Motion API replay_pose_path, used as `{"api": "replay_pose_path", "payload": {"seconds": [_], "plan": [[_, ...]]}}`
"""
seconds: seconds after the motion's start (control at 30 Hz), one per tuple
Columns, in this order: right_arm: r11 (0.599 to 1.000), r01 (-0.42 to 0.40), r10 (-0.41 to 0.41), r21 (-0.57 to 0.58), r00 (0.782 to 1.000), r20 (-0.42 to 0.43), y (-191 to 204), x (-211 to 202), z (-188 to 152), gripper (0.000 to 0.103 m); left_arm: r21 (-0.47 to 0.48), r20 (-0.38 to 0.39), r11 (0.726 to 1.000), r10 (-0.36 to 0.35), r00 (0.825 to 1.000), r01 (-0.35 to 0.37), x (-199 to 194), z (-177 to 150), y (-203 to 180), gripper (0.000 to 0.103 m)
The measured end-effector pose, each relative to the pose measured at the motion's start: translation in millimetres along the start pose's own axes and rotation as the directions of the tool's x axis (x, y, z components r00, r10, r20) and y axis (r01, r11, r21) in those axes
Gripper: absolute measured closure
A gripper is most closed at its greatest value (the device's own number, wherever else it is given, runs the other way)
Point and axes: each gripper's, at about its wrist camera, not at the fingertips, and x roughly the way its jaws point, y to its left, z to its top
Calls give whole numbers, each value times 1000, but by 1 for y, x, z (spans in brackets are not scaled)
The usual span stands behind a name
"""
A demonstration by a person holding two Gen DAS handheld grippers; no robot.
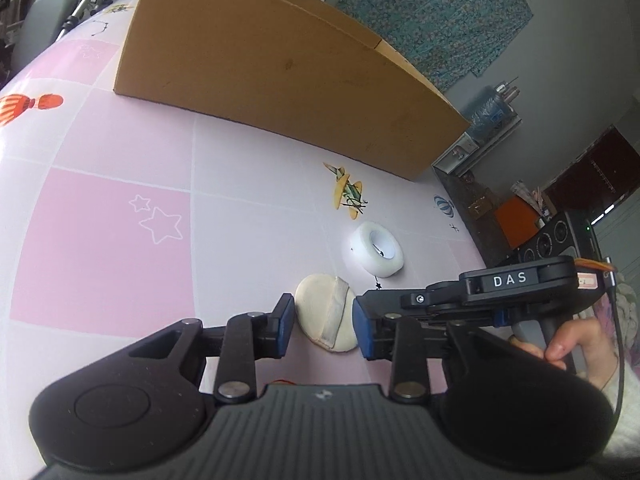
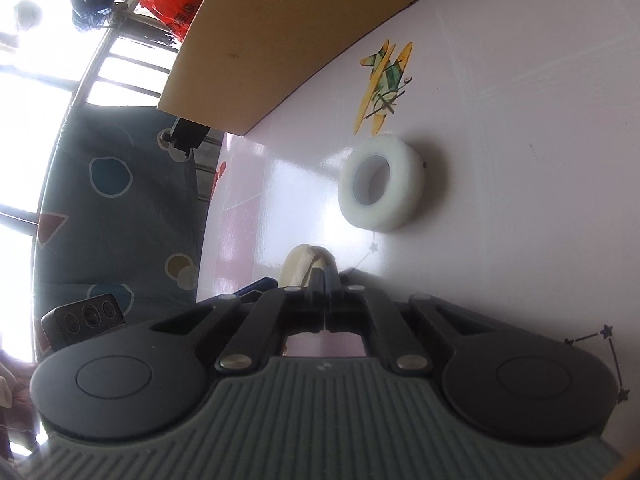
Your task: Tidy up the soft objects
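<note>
Left fingers were held released around the puff; right fingers were clenched, seemingly on its edge; lifting boxward was called for.

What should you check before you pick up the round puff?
1. Puff flat on the table: ok.
2. Puff sits between the left gripper fingers: ok.
3. Left fingers pressing on the puff: not ok, gaps show.
4. Right gripper shut: ok.
5. Right gripper clear of the puff: cannot tell.
6. Tape roll out of the way: ok.
7. Box nearby: ok.
</note>
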Motion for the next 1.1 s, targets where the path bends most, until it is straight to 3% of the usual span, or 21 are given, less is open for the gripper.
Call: {"api": "replay_pose_path", "payload": {"seconds": [0.1,0.2,0.23,0.33,0.47,0.53,0.67,0.73,0.87,1.1], "plan": [[1000,-11,11,-19,1000,-4,0,0,1,103,41,-10,999,-4,1000,5,4,5,-1,75],[998,-48,48,32,999,-6,-13,-2,4,103,-27,-24,998,-64,998,63,4,6,13,80],[997,-62,62,55,998,-7,-16,-2,4,103,-60,-33,994,-97,995,95,5,4,20,87],[989,-99,100,106,995,-4,-27,-6,3,103,-179,-63,966,-200,978,186,9,-2,36,89],[995,-97,97,30,995,4,-20,-10,-4,103,-223,-48,953,-220,974,204,11,-8,40,90],[995,-99,99,24,995,4,-18,-11,-7,102,-248,-37,946,-223,974,207,9,-11,43,96],[995,-99,99,17,995,1,-15,-6,-7,103,-221,-39,956,-204,978,191,5,-12,37,97],[996,-88,88,15,996,5,-12,-6,-8,103,-245,-33,944,-237,971,222,2,-9,36,97],[993,-122,121,7,992,24,-6,-14,-8,103,-225,-23,945,-247,969,236,-8,5,25,97],[977,-205,213,-67,967,143,22,-68,22,103,-142,46,928,-341,939,344,-17,74,-11,97]]}}
